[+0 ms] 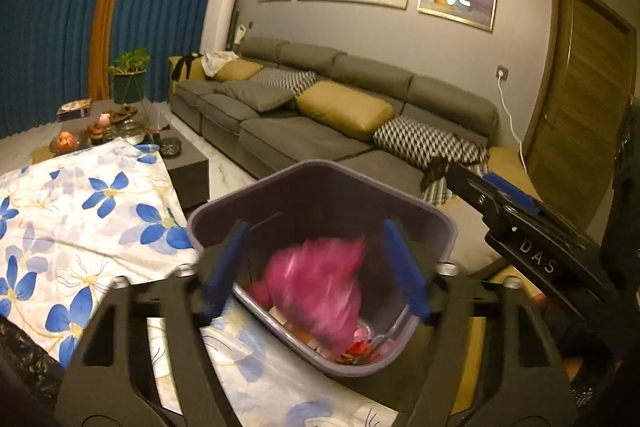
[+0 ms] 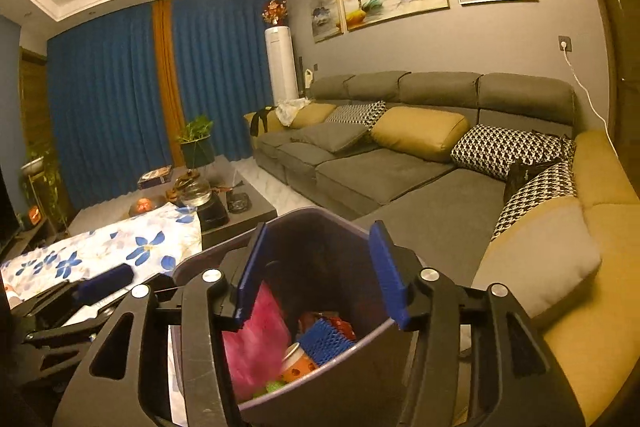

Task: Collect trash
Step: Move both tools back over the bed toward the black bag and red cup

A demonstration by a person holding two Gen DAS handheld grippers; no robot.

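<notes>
1. A flowered cloth (image 1: 92,211) is lying at the left, beside the purple bin (image 1: 320,187).
2. The left gripper (image 1: 316,267) is hovering over the bin with its fingers spread wide, nothing between them; a pink wrapper (image 1: 320,295), blurred, is showing inside the bin.
3. At the right of the left view, the right gripper (image 1: 472,183) is showing the letters "DAS".
4. Only the right view is revealing a blue mesh piece (image 2: 326,341) and an orange paper cup (image 2: 298,363) in the bin (image 2: 320,227); the right gripper (image 2: 320,275) is standing partly spread, empty.
</notes>
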